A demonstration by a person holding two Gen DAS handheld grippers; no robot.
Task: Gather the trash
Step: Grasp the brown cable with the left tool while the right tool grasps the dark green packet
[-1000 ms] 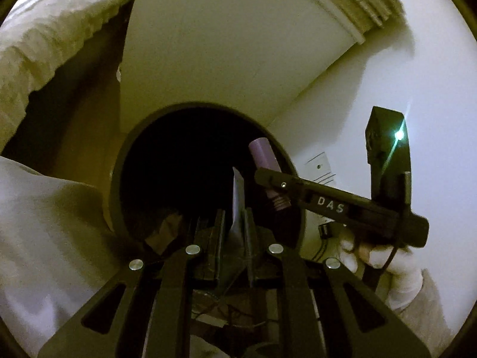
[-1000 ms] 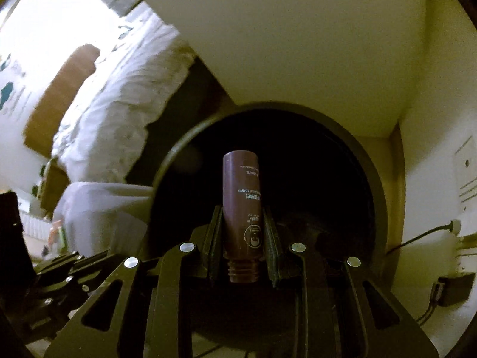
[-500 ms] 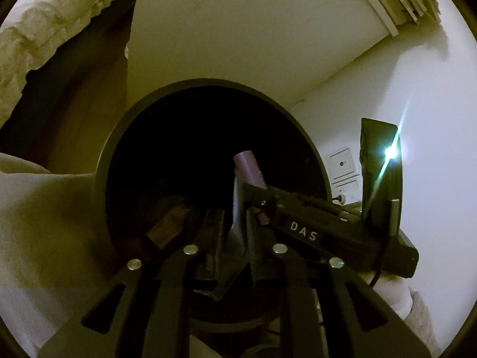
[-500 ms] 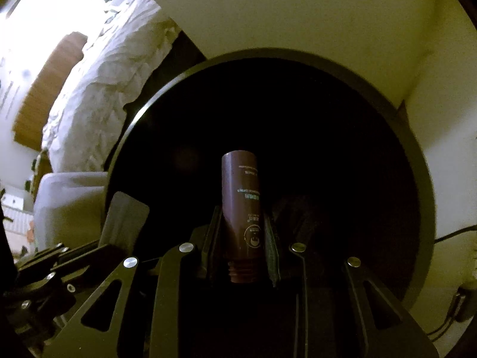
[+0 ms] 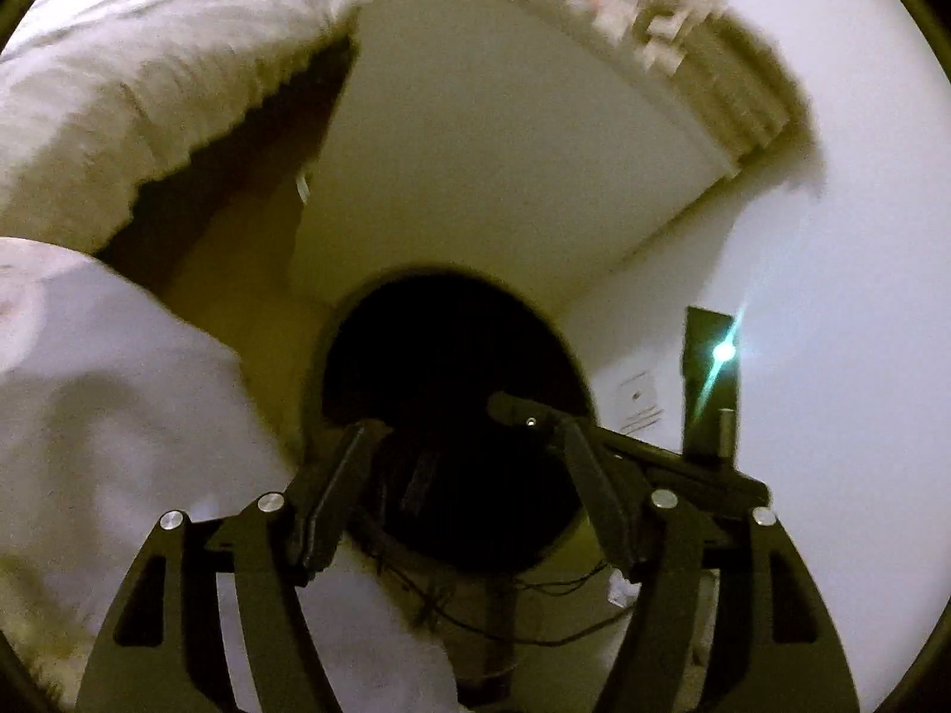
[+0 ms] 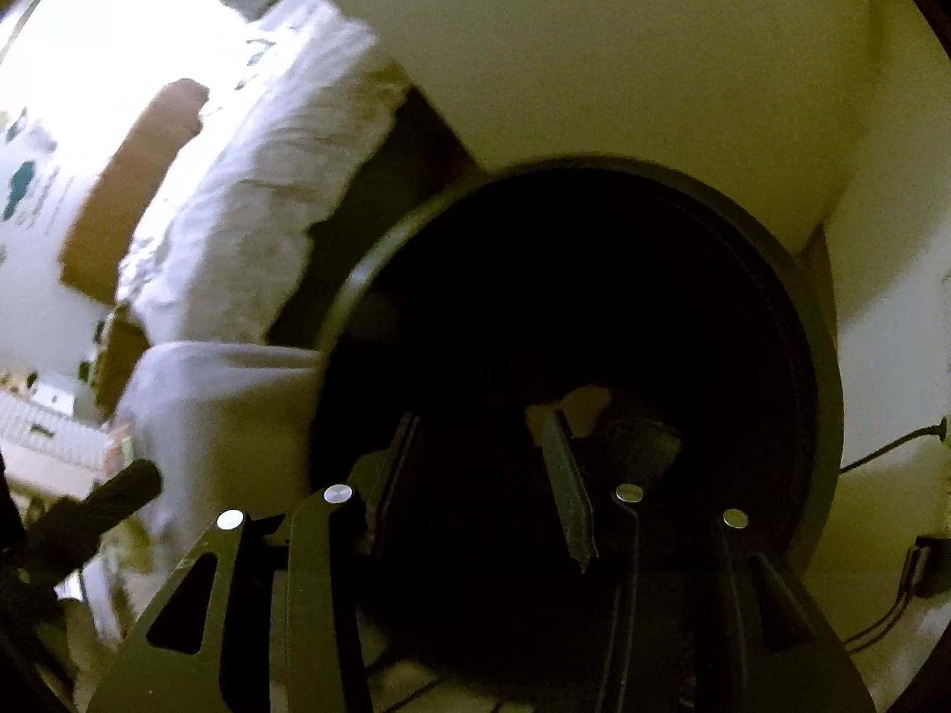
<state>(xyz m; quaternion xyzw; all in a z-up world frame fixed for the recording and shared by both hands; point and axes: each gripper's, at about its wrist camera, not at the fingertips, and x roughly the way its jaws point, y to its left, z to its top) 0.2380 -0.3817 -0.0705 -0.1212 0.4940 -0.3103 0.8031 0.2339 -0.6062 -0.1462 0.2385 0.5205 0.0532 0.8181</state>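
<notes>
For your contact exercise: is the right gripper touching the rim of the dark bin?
Apart. In the right wrist view the right gripper hangs open over the bin's dark mouth, well inside the bin rim, jaws empty.

The round mouth of the dark trash bin (image 6: pixel 826 356) gapes wide below both tools, and nothing bridges it. The left gripper (image 5: pixel 460 445) stands spread over the near rim with bare space between its fingers; the right gripper (image 6: pixel 481 434) is likewise spread above the opening. Inside, the dark hides the depth, though a pale scrap (image 6: pixel 585 407) seems to lie low down.

A white cabinet panel (image 5: pixel 475 148) closes the far side, the wall (image 5: pixel 832 237) the right, and grey bedding (image 5: pixel 119 386) crowds the left rim. Loose cables (image 5: pixel 535 624) trail just beside the bin's base.
</notes>
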